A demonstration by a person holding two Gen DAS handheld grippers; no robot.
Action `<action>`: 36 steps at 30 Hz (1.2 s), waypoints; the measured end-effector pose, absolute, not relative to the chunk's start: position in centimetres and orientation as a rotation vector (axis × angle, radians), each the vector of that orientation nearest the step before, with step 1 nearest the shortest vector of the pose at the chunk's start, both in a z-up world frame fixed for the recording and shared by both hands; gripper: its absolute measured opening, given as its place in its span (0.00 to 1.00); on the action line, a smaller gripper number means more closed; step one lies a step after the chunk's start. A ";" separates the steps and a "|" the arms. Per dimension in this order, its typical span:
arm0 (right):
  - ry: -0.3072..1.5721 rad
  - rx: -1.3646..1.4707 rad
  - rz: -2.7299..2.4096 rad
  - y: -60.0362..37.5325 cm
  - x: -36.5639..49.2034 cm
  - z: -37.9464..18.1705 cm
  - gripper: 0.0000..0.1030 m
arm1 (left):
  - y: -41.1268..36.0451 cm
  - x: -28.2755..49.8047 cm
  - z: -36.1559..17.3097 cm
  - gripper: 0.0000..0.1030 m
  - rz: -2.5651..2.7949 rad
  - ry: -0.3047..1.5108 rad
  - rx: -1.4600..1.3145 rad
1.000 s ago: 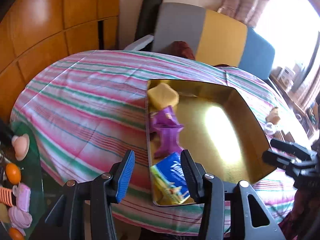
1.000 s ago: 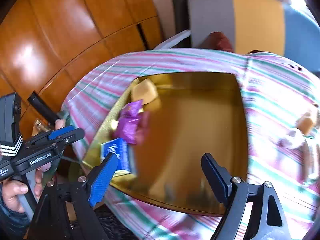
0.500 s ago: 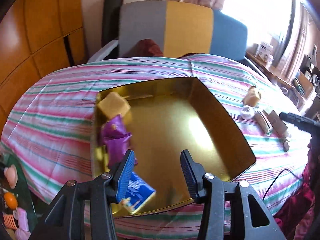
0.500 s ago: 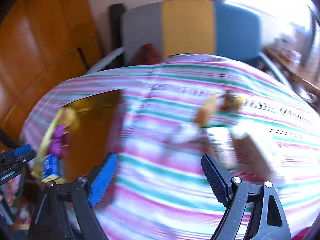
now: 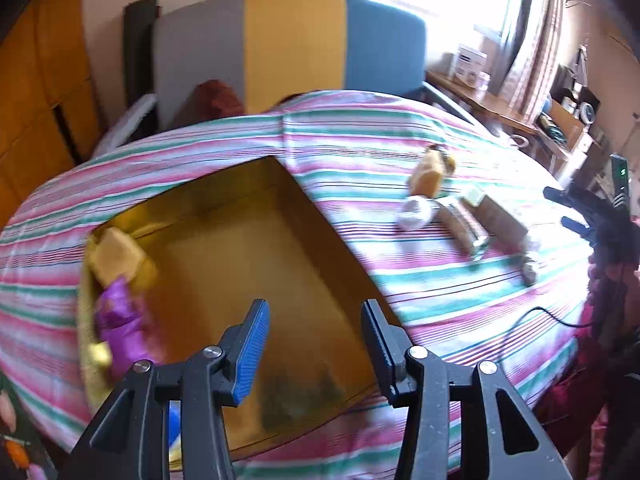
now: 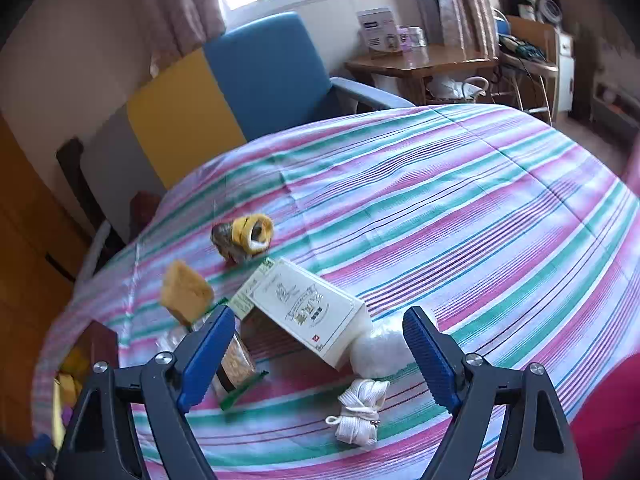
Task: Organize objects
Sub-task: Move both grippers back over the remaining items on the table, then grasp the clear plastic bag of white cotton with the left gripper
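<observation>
A gold tray lies on the striped tablecloth. A yellow block and a purple wrapper rest along its left wall. My left gripper is open and empty above the tray's near edge. My right gripper is open and empty over a cluster of loose items: a cream box, a yellow sponge, a yellow tape roll, a white pouch, a white cord bundle and a brown packet. The cluster also shows in the left wrist view.
The round table with a striped cloth fills both views. A grey, yellow and blue chair stands behind it. A wooden side table with clutter is at the far right. My right gripper shows at the edge of the left wrist view.
Both grippers have swung to the right. The left view moved from the tray's left items to its middle. The right view left the tray and now faces the loose cluster.
</observation>
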State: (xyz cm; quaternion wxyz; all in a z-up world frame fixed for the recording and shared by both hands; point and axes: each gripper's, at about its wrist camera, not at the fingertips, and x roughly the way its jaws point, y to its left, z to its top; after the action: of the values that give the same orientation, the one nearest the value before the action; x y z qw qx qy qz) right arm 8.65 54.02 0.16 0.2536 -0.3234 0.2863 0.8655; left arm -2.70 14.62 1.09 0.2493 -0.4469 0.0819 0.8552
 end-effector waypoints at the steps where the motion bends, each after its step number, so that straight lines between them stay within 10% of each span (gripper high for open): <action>1: 0.790 -0.885 2.348 54.2 8.8 0.1 0.84 | 15.6 -2.9 1.0 0.46 2.309 0.227 -1.218; 30: 0.890 -0.989 2.402 53.5 7.6 -1.4 0.87 | 36.2 -13.3 -7.1 0.50 1.995 0.475 -1.388; 36: 0.830 -1.018 2.440 52.7 6.9 -1.3 0.87 | 35.1 -13.6 -8.3 0.37 2.010 0.438 -1.415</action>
State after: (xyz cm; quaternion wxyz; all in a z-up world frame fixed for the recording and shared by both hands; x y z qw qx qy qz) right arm 6.91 52.68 -1.32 0.1844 -0.3611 0.2945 0.8654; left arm -13.60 35.15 -8.25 0.3170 -0.5375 0.1665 0.7635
